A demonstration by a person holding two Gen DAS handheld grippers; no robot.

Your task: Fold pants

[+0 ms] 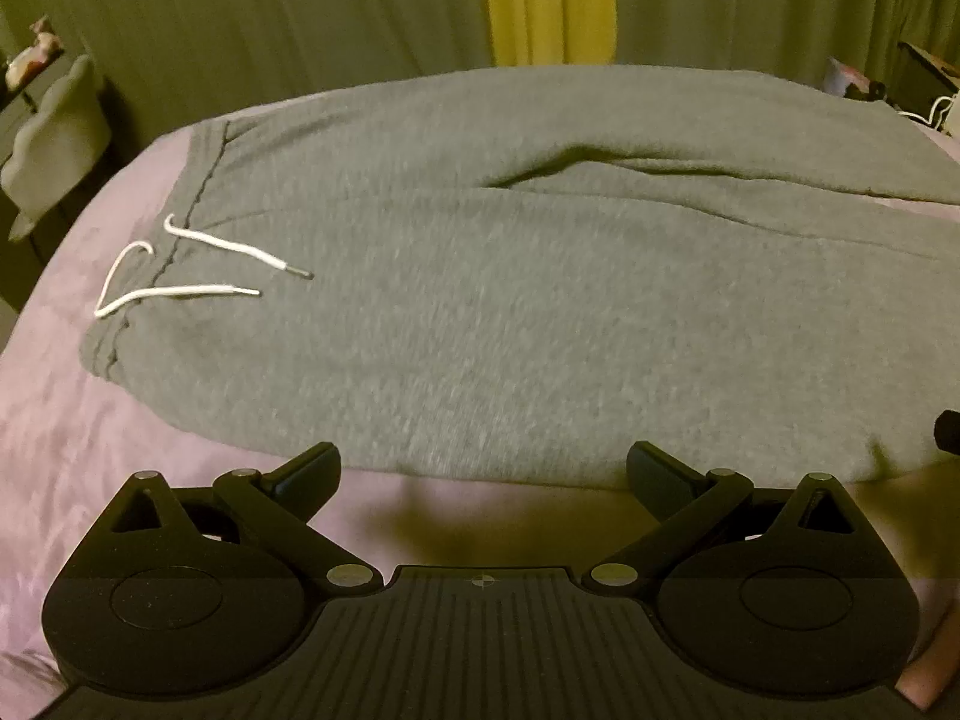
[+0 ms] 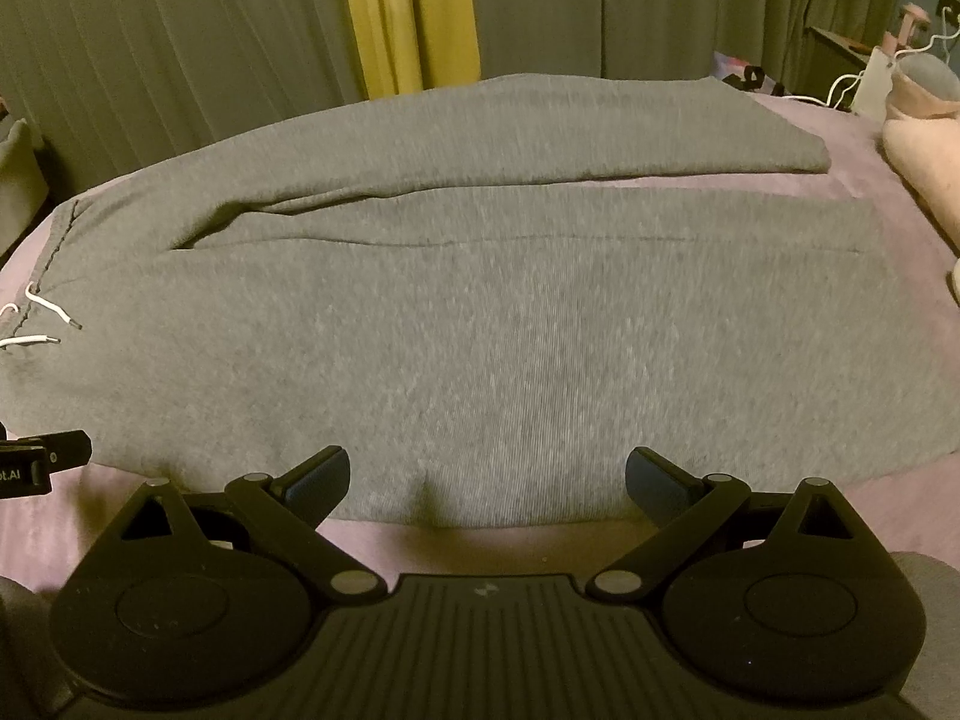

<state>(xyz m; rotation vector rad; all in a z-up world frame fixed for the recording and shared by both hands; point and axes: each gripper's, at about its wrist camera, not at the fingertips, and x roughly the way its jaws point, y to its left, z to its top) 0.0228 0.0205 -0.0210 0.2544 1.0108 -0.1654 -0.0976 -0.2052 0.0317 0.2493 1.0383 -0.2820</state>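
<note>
Grey sweatpants (image 1: pixel 480 300) lie flat across a pink bed sheet (image 1: pixel 66 420), waistband to the left with a white drawstring (image 1: pixel 180 276), two legs running right. My left gripper (image 1: pixel 483 471) is open and empty at the near edge of the pants, near the waist end. In the right wrist view the pants (image 2: pixel 480 330) fill the middle, with the far leg (image 2: pixel 540 132) parted from the near one. My right gripper (image 2: pixel 487 477) is open and empty at the near edge, farther along the leg. The left gripper's tip (image 2: pixel 42 459) shows at that view's left edge.
Grey-green curtains (image 1: pixel 270 12) with a yellow strip (image 1: pixel 549 0) hang behind the bed. A pale pink pillow or cushion (image 2: pixel 924 162) lies at the right end, with white cables (image 2: pixel 840 90) and a side table behind. Dark furniture (image 1: pixel 54 138) stands at the left.
</note>
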